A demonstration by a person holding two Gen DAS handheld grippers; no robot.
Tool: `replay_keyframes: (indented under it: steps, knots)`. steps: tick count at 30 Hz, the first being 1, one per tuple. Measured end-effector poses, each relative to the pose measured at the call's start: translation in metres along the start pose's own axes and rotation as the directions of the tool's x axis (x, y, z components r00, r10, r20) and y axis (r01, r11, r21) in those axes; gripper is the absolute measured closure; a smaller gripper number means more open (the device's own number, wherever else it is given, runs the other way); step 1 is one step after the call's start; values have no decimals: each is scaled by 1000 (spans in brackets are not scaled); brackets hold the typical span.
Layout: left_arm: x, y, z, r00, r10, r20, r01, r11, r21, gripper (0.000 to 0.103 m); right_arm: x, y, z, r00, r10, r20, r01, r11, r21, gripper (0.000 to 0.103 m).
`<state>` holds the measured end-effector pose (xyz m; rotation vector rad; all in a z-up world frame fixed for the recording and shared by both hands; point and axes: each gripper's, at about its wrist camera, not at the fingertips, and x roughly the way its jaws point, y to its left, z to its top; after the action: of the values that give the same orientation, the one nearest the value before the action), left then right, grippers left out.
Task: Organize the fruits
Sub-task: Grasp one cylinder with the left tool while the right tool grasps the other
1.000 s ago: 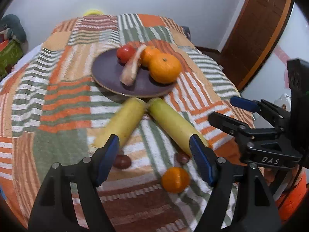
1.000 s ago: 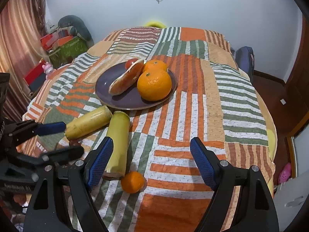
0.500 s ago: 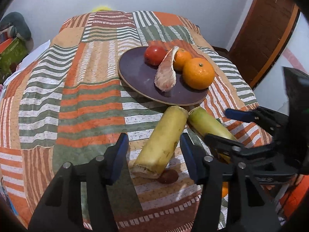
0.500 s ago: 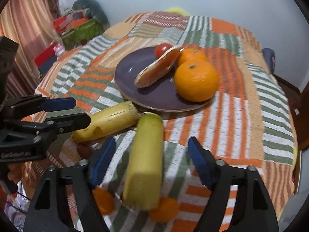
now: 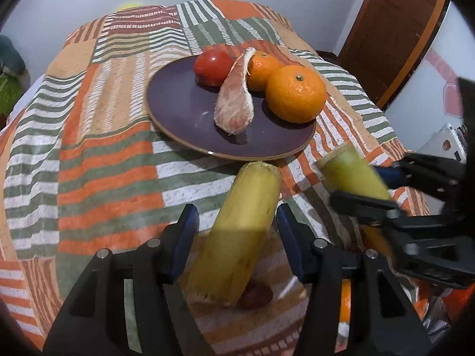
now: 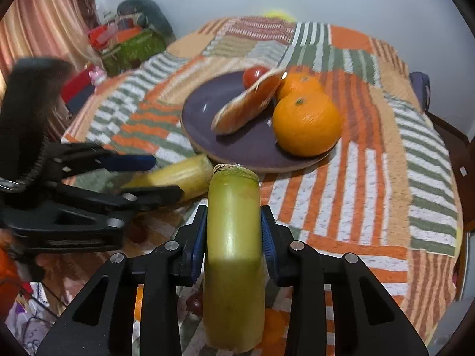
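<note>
On the striped blanket lie two cut stalks. The yellow stalk [image 5: 252, 190] lies between the fingers of my left gripper [image 5: 237, 222], which is open; a gap shows at its left pad. My right gripper [image 6: 233, 231] is closing, and its blue pads press both sides of the green stalk [image 6: 233, 267]. Beyond them, a purple plate [image 5: 184, 109] holds a large orange [image 5: 295, 93], a smaller orange [image 5: 262, 68], a red tomato [image 5: 212, 66] and a peeled pomelo segment [image 5: 234, 103]. A small orange [image 5: 344, 299] and a dark red fruit [image 5: 255, 295] lie under the grippers.
The blanket covers a bed that falls away on the right toward a brown door [image 5: 394, 29]. A heap of bags and clothes [image 6: 130, 44] and a striped curtain [image 6: 44, 23] stand on the left. The two grippers work close together, side by side.
Both grippers came down and forward over the stalks. The right jaws narrowed from wide apart onto the green stalk. The left jaws narrowed around the yellow stalk and then held that width.
</note>
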<state>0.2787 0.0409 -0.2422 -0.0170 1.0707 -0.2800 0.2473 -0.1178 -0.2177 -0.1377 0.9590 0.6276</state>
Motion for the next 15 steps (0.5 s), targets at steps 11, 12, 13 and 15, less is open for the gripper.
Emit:
replay_keyframes:
  steps: [11, 12, 13, 15]
  knots:
    - [1, -5, 1, 1000, 19, 22, -19, 999, 30, 60, -24, -18, 17, 995, -30, 91, 26, 999, 45, 72]
    - [-2, -3, 0, 999, 24, 30, -25, 999, 23, 61, -26, -18, 18, 995, -32, 96, 28, 999, 46, 72]
    - [-8, -1, 0, 999, 31, 42, -32, 999, 13, 61, -28, -18, 18, 994, -35, 101, 30, 998, 47, 72]
    - [-20, 6, -1, 997, 30, 66, -30, 1000, -5, 63, -32, -18, 18, 993, -34, 111, 29, 998, 51, 72]
